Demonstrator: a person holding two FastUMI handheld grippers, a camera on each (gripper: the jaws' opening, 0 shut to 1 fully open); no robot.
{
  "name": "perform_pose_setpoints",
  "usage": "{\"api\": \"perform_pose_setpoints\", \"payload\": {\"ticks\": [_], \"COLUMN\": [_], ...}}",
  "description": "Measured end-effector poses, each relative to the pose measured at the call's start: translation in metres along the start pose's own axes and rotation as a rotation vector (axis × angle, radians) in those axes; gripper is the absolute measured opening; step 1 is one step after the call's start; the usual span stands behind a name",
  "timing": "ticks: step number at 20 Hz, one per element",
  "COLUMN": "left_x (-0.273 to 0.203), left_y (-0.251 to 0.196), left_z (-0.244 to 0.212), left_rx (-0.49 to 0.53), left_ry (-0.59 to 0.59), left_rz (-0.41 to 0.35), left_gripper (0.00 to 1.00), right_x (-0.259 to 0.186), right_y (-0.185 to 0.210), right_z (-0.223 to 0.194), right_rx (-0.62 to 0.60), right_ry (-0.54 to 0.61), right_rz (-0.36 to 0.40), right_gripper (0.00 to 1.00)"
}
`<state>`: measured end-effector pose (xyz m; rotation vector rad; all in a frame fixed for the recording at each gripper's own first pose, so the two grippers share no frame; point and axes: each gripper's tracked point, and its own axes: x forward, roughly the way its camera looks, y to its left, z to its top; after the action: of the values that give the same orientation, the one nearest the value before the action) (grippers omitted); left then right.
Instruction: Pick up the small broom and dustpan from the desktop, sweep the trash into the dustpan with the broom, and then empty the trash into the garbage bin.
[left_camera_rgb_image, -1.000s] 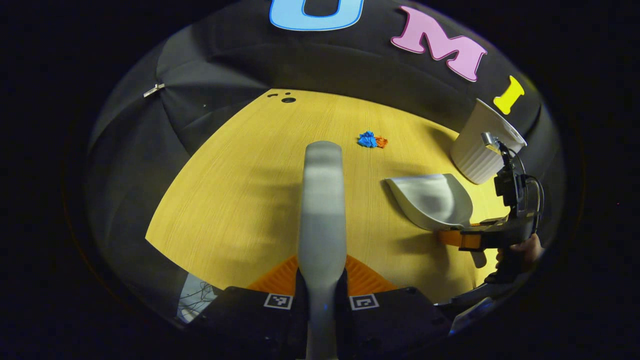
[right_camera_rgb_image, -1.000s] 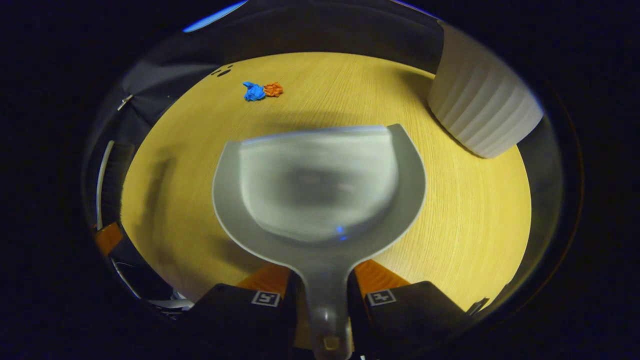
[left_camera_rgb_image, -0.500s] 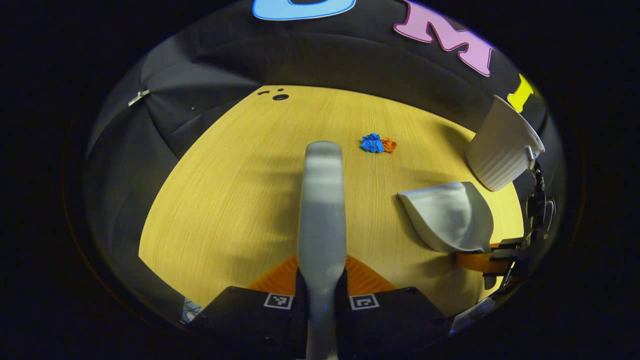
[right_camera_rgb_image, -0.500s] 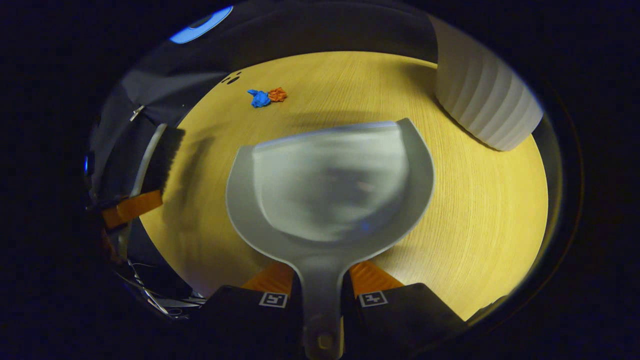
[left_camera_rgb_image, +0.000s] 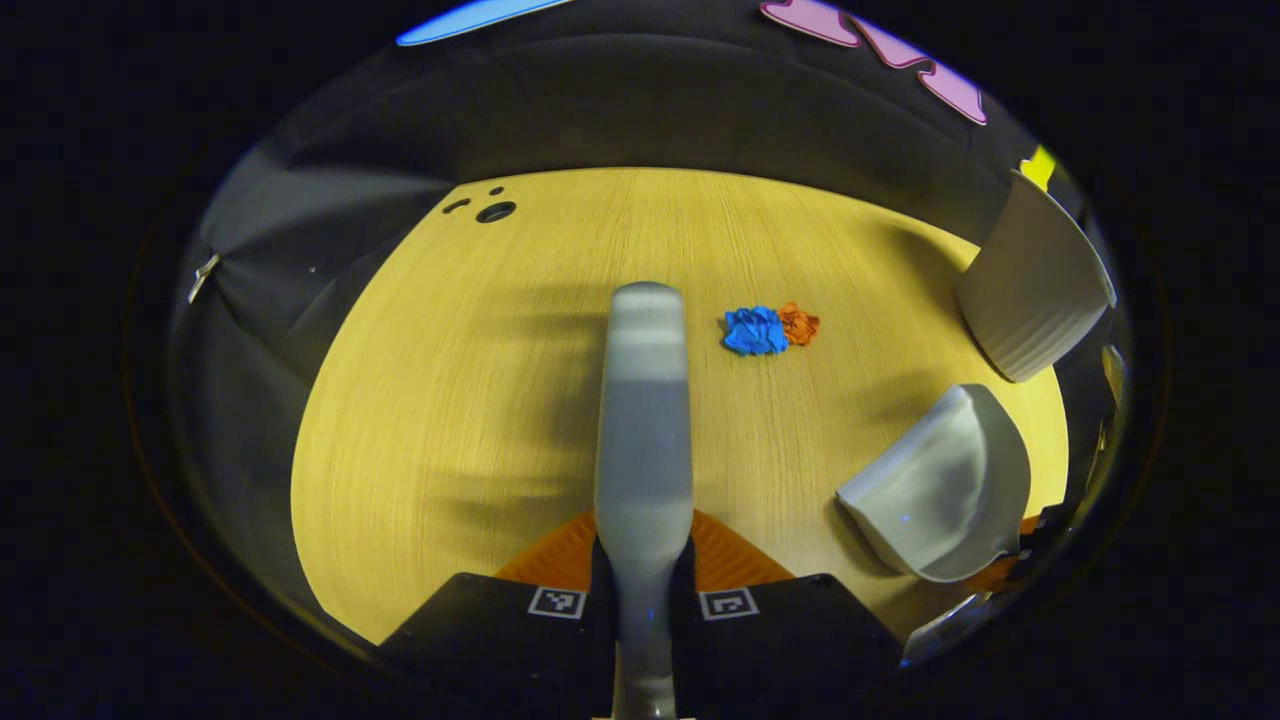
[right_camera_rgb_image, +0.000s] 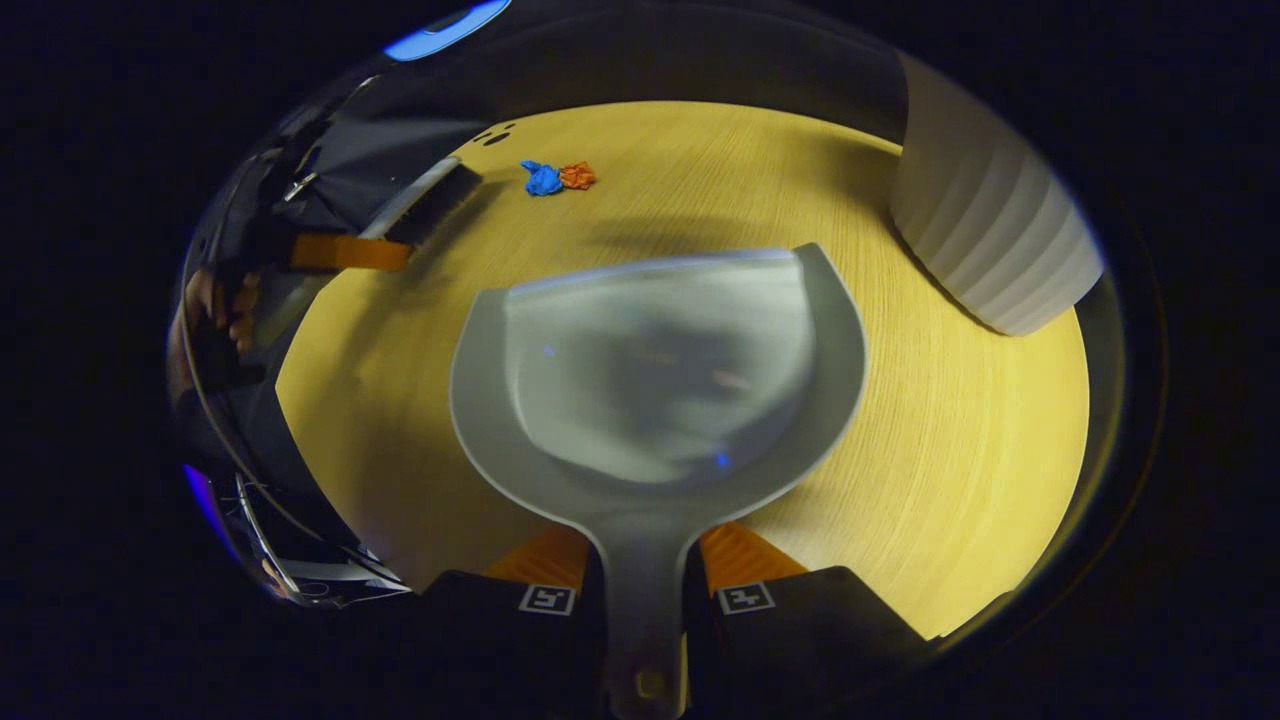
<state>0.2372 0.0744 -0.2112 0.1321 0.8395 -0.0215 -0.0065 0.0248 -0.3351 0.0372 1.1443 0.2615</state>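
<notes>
left gripper (left_camera_rgb_image: 642, 560): you're clamped on the broom (left_camera_rgb_image: 643, 400) handle.
right gripper (right_camera_rgb_image: 645, 590): you're gripping the dustpan (right_camera_rgb_image: 655, 370), held over the table (right_camera_rgb_image: 960, 480).
trash: blue paper (left_camera_rgb_image: 754, 330) touching orange paper (left_camera_rgb_image: 799, 323), well ahead of the pan.
bin (right_camera_rgb_image: 985, 240): right of the pan.
risk: a hard sweep likely flicks the wads past the pan lip.

- Desktop (left_camera_rgb_image: 480, 400): yellow wood grain.
- Broom (left_camera_rgb_image: 643, 420): pale grey back; black bristles in the right gripper view.
- Dustpan (right_camera_rgb_image: 650, 370): light grey.
- Trash: blue wad (left_camera_rgb_image: 754, 331), orange wad (left_camera_rgb_image: 800, 324) at its 3 o'clock.
- Garbage bin (right_camera_rgb_image: 990, 250): white, ribbed.
</notes>
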Motion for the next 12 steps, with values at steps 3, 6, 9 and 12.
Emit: {"api": "perform_pose_setpoints", "payload": {"ticks": [3, 6, 9, 12], "left_x": [0.025, 0.037, 0.053, 0.064], "left_y": [0.009, 0.02, 0.003, -0.016], "left_z": [0.028, 0.064, 0.089, 0.1], "left_rx": [0.136, 0.346, 0.531, 0.663], "left_ry": [0.013, -0.001, -0.014, -0.016], "left_rz": [0.016, 0.059, -0.003, -0.085], "left_gripper": [0.27, 0.27, 0.27, 0.25], "right_x": [-0.007, -0.016, -0.02, -0.025], "right_y": [-0.011, -0.021, -0.024, -0.027], "right_z": [0.0, -0.005, -0.011, -0.011], "right_rx": [-0.082, -0.166, -0.172, -0.206], "right_ry": [-0.003, 0.0, 0.027, 0.022], "right_rz": [-0.022, -0.03, -0.01, -0.013], "right_gripper": [0.36, 0.36, 0.41, 0.36]}}
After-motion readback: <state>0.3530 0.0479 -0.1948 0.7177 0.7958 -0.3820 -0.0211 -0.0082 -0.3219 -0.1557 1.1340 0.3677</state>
